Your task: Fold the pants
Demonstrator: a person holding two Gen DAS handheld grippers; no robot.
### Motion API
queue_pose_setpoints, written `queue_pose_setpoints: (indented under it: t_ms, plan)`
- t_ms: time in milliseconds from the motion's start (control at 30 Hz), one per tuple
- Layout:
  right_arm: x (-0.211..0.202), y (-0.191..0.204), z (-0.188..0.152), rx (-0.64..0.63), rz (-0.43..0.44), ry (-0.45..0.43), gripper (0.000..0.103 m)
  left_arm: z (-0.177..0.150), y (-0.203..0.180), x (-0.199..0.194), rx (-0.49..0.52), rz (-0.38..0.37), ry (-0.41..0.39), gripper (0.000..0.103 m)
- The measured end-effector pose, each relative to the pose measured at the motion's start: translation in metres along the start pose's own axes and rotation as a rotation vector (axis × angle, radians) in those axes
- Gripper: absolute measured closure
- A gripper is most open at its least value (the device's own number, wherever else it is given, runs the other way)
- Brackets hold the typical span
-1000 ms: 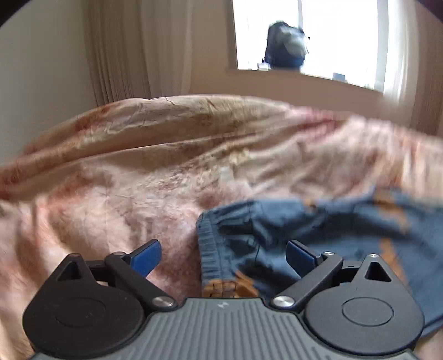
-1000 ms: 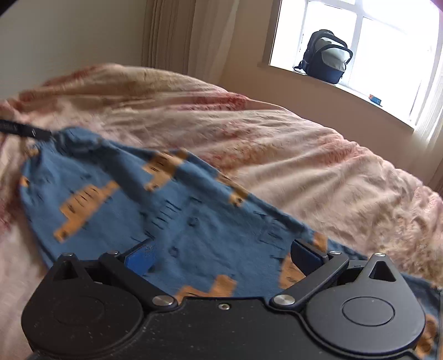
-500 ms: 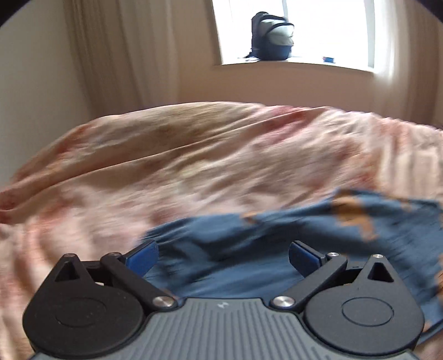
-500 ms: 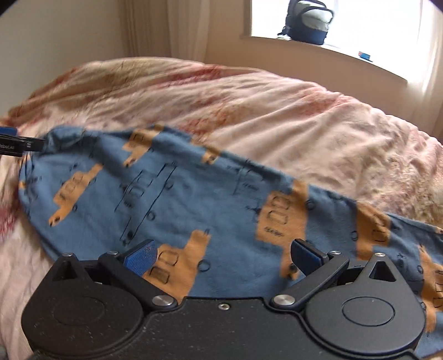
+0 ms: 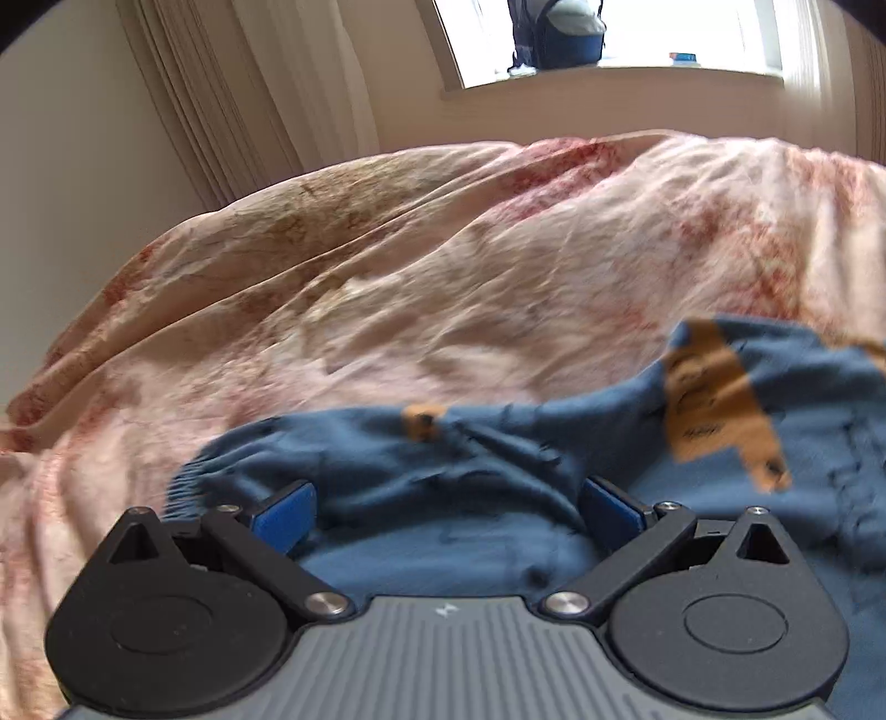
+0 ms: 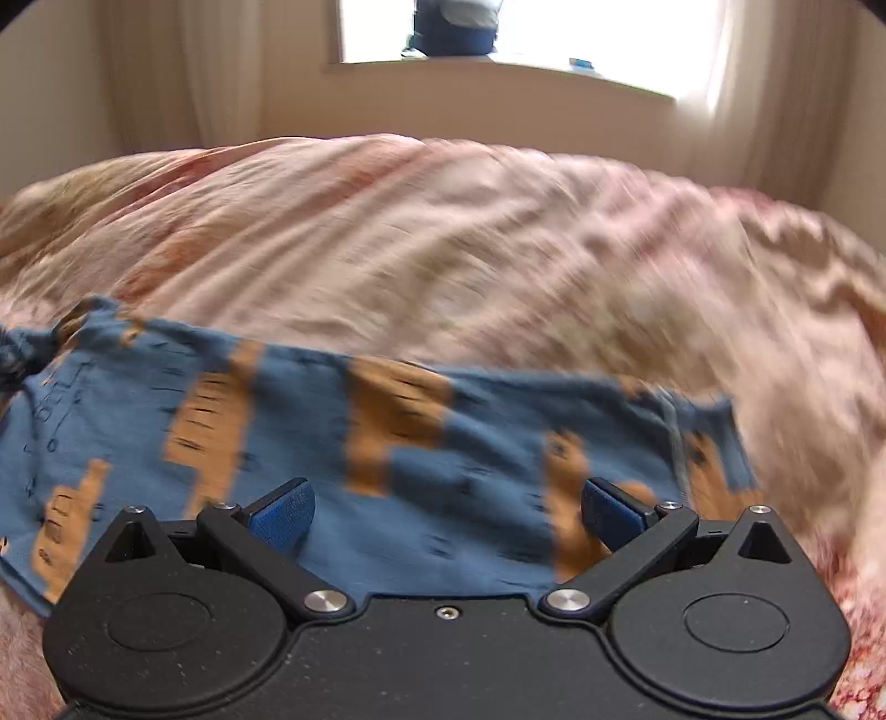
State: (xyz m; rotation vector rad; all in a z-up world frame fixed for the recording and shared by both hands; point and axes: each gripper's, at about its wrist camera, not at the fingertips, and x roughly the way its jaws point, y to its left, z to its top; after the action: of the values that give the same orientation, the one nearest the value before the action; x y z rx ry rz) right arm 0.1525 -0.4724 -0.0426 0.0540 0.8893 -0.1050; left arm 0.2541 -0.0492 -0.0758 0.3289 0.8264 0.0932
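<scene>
Blue pants [image 5: 498, 476] with orange truck prints lie on a pink floral bedspread [image 5: 387, 288]. In the left wrist view my left gripper [image 5: 446, 507] is open over the gathered waistband end, blue pads wide apart, holding nothing. In the right wrist view the pants [image 6: 343, 443] stretch left to right, and their right end lies just past the right pad. My right gripper [image 6: 446, 507] is open over the cloth, holding nothing. The right view is motion-blurred.
The bedspread [image 6: 498, 249] fills both views. Behind the bed stand a wall, curtains [image 5: 232, 99] and a bright window with a backpack [image 5: 559, 27] on the sill.
Both grippers have swung over the pants. The left now sits over the waistband end. The right has moved rightward along the pants to their far end. Both stayed open.
</scene>
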Motion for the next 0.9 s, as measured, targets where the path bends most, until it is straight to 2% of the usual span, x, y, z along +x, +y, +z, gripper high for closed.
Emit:
queue_pose_setpoints:
  t_ms: [33,100,133,167,267,333,400,467,600,633,667,767,800,900]
  plan:
    - [-0.01,-0.009,-0.003,0.008,-0.018,-0.042,0.001,0.002,0.001,-0.004,0.019,0.025,0.021,0.0]
    - [-0.036,-0.036,-0.009,0.051,-0.017,-0.145,0.001,0.017,-0.007,-0.013,0.044,0.122,0.068,0.0]
    - [-0.047,-0.054,-0.014,0.105,0.004,-0.187,0.001,0.023,-0.014,-0.023,0.044,0.127,0.052,0.0]
    - [-0.056,-0.074,-0.021,0.171,0.039,-0.211,0.001,0.03,-0.023,-0.035,0.04,0.088,0.017,0.0]
    - [-0.066,-0.129,-0.052,0.348,0.185,-0.192,0.0,0.054,-0.068,-0.066,0.052,-0.107,-0.066,0.0]
    - [-0.067,-0.154,-0.074,0.447,0.268,-0.159,0.0,0.07,-0.113,-0.084,0.077,-0.273,-0.093,0.0]
    - [-0.07,-0.165,-0.091,0.499,0.323,-0.168,0.001,0.083,-0.162,-0.096,0.102,-0.436,-0.104,0.0]
    - [-0.075,-0.172,-0.105,0.539,0.392,-0.221,0.001,0.093,-0.215,-0.106,0.137,-0.573,-0.097,0.0]
    - [-0.073,-0.177,-0.118,0.588,0.543,-0.254,0.0,0.1,-0.301,-0.12,0.228,-0.774,-0.087,0.0]
    - [-0.07,-0.176,-0.118,0.596,0.559,-0.248,0.001,0.1,-0.319,-0.122,0.286,-0.792,-0.087,0.0]
    - [-0.066,-0.175,-0.119,0.609,0.544,-0.229,0.003,0.097,-0.337,-0.124,0.356,-0.779,-0.083,0.0]
    - [-0.059,-0.171,-0.118,0.637,0.459,-0.175,0.016,0.08,-0.371,-0.116,0.521,-0.649,-0.049,0.0]
    - [-0.058,-0.17,-0.12,0.64,0.45,-0.172,0.017,0.075,-0.375,-0.111,0.546,-0.622,-0.042,0.0]
    - [-0.054,-0.168,-0.118,0.664,0.458,-0.169,0.017,0.068,-0.364,-0.101,0.504,-0.664,-0.04,0.0]
